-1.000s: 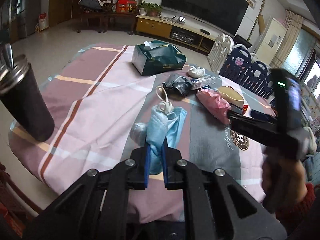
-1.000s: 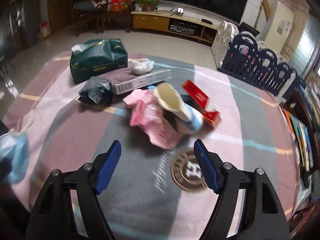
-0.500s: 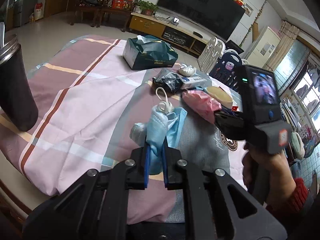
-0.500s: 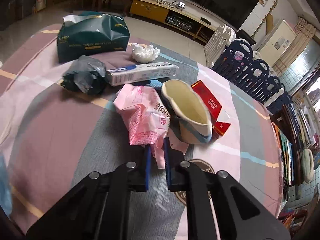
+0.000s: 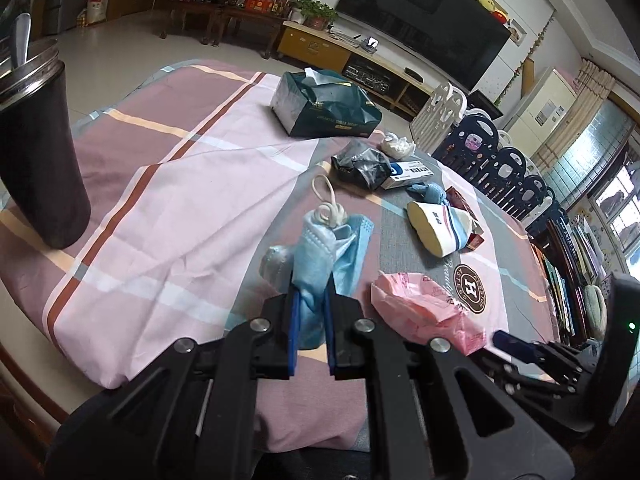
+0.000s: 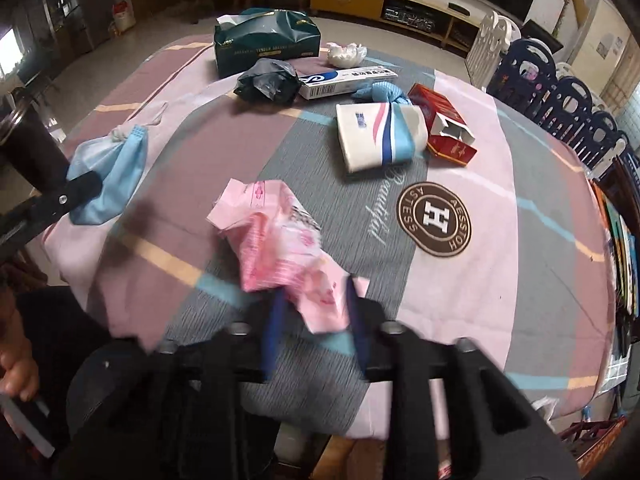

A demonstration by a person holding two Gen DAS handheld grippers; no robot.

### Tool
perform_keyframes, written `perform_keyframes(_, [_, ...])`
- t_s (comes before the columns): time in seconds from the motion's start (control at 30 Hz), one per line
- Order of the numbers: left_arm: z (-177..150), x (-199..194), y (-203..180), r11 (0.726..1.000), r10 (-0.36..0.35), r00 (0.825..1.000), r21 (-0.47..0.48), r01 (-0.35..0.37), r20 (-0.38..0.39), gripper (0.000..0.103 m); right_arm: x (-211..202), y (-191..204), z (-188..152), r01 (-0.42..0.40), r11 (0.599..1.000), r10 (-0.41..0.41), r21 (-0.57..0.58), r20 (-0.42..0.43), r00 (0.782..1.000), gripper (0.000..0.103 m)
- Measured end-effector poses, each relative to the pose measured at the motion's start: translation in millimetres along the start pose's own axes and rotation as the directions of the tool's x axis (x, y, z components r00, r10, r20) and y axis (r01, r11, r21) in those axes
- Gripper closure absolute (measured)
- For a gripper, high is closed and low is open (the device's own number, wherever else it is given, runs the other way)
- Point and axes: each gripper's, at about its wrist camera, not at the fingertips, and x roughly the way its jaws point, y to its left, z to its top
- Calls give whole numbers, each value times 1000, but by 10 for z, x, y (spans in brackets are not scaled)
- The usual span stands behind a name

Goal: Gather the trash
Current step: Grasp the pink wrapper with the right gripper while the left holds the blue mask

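I hold a crumpled blue face mask (image 5: 320, 258) in my left claw (image 5: 311, 334), jaws nearly shut and pads pressing on its folds, above the near edge of the cloth-covered surface (image 5: 168, 184); my right claw (image 6: 314, 330) is opening, its blue pads standing either side of the near tail of a pink plastic wrapper (image 6: 280, 250) without pressing on it, the wrapper lying on the grey stripe just beside the round "H" emblem (image 6: 434, 220).

The risks, as I judge them: the wrapper is light and slick, so a claw that closes on only its thin tail may pinch a corner that tears or slides free; the right wrist view is blurred at the pads, so I cannot tell how much film sits between them; a low grab could also snag the loose cloth and drag the rest with it.

The mask's white ear loop (image 5: 329, 204) dangles free and could catch on the claw or the cloth; a slack grip would drop it.

Farther back wait a black crumpled bag (image 6: 267, 80), a toothpaste box (image 6: 348, 80), a tissue packet (image 6: 380, 136), a red cigarette pack (image 6: 444, 124) and a green tissue box (image 6: 266, 42); the dark tumbler (image 5: 38, 152) at far left could be knocked by a wide swing.
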Motion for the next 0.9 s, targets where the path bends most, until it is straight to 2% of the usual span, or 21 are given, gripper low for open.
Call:
perform_keyframes(0.03, [-3, -1, 7, 1000, 2, 1000, -3, -2, 0, 91, -55, -9, -3, -2, 1000, 2, 15, 28, 1000, 31])
perform_keyframes(0.2, [-9, 26, 25, 1000, 12, 1000, -9, -12, -7, 91, -106, -97, 67, -66, 992, 60, 107, 60, 996, 29])
perform_keyframes(0.33, [-12, 36, 40, 1000, 15, 1000, -14, -15, -10, 91, 45, -113, 174, -93, 979, 89, 180, 34, 996, 29])
perform_keyframes(0.47, [-10, 38, 56, 1000, 13, 1000, -19, -13, -13, 91, 358, 11, 209, -70, 981, 80, 183, -47, 996, 29])
perform_keyframes(0.57, [-5, 46, 68, 1000, 12, 1000, -22, -12, -17, 91, 514, 99, 171, -91, 977, 108, 191, -79, 991, 29])
perform_keyframes(0.73, [-14, 72, 73, 1000, 13, 1000, -26, -13, -27, 91, 540, 184, 132, -82, 982, 94, 169, -61, 994, 30])
perform_keyframes(0.77, [-16, 74, 70, 1000, 14, 1000, -25, -15, -27, 91, 535, 190, 130, -85, 983, 95, 164, -54, 994, 32])
perform_keyframes(0.83, [-22, 68, 65, 1000, 17, 1000, -22, -18, -25, 91, 519, 229, 131, -102, 985, 110, 140, -44, 993, 49])
perform_keyframes(0.87, [-19, 72, 63, 1000, 18, 1000, -22, -19, -25, 91, 507, 258, 137, -86, 989, 92, 123, -46, 995, 50])
perform_keyframes(0.9, [-16, 73, 63, 1000, 19, 1000, -22, -19, -25, 91, 508, 298, 138, -75, 992, 80, 100, -46, 996, 58])
